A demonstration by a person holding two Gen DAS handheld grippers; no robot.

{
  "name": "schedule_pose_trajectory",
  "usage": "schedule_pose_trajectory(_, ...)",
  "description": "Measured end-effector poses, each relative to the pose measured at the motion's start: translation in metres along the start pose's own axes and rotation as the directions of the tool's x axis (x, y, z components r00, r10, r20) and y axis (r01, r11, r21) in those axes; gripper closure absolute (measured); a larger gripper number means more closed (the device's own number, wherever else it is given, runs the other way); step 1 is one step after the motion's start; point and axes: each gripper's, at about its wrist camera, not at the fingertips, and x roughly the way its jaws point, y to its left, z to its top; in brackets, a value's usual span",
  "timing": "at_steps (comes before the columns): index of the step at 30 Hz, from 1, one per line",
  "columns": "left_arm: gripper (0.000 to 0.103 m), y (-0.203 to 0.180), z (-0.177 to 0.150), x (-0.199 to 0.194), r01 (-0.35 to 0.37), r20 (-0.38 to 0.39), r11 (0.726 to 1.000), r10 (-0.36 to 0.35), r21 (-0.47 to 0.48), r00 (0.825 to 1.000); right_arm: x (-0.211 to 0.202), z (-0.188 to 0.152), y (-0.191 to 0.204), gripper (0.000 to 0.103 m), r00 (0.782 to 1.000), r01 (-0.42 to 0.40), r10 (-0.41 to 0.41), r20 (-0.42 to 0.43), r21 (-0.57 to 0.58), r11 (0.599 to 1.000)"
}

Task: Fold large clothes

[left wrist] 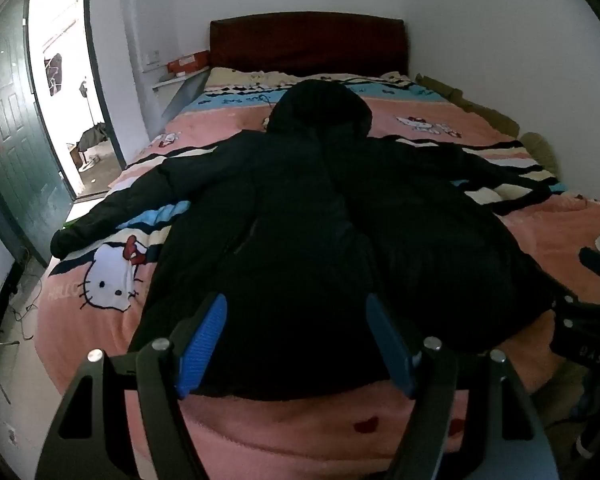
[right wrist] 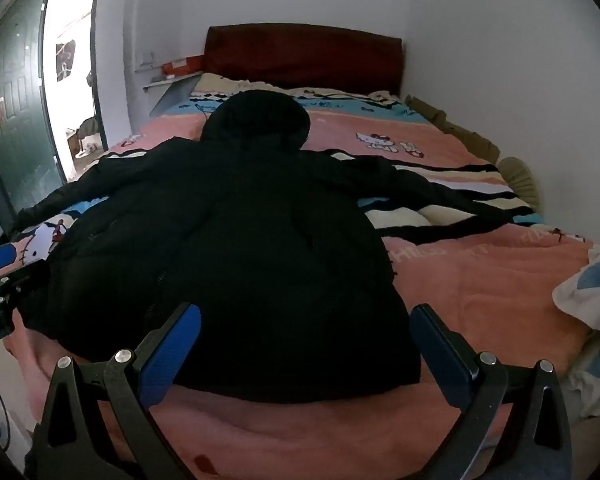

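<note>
1. Left wrist view, left side: an open green door (left wrist: 16, 128) and a bright doorway stand beside the bed (left wrist: 420, 112). The coat's left sleeve (left wrist: 112, 208) reaches toward that edge, across a pink cartoon-cat blanket (left wrist: 100, 308).
2. Left wrist view, centre: a black hooded coat (left wrist: 300, 216) lies spread flat on the blanket. Its long axis runs away from the camera, with the hem nearest, the hood (left wrist: 320, 108) farthest and the dark red headboard (left wrist: 308, 40) beyond.
3. Left gripper (left wrist: 296, 344): jaws wide apart and holding nothing. It hangs just above the near hem, over the coat's left half.
4. Right wrist view, centre: the same coat (right wrist: 228, 248) is seen from slightly farther right. The left gripper's blue finger shows at the left margin.
5. Right gripper (right wrist: 304, 344): jaws wide apart and empty, hanging over the hem's right half. The hem corner lies just inside its right finger (right wrist: 440, 352).
6. Right wrist view, right side: the right sleeve (right wrist: 432, 188) stretches toward the wall, and a pale cloth (right wrist: 588, 292) lies at the bed edge.
7. Key relation: the hem runs crosswise directly ahead of both grippers, each about equally near its own half. No fold appears made, so a likely first step is pinching the hem or drawing in a sleeve.
</note>
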Motion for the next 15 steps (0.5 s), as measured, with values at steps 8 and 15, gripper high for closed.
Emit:
schedule_pose_trajectory(8,0.032,0.0079,0.0020,0.0094,0.021,-0.010,1.000,-0.021,-0.016,1.000,0.0038,-0.0004,-0.0015,0.001,1.000,0.002,-0.002,-0.009,0.001,1.000)
schedule_pose_trajectory(15,0.032,0.0082,0.0012,0.0099,0.019,-0.012,1.000,-0.019,-0.017,1.000,0.0056,-0.0013,-0.0020,0.001,1.000,0.005,-0.005,-0.015,0.001,1.000)
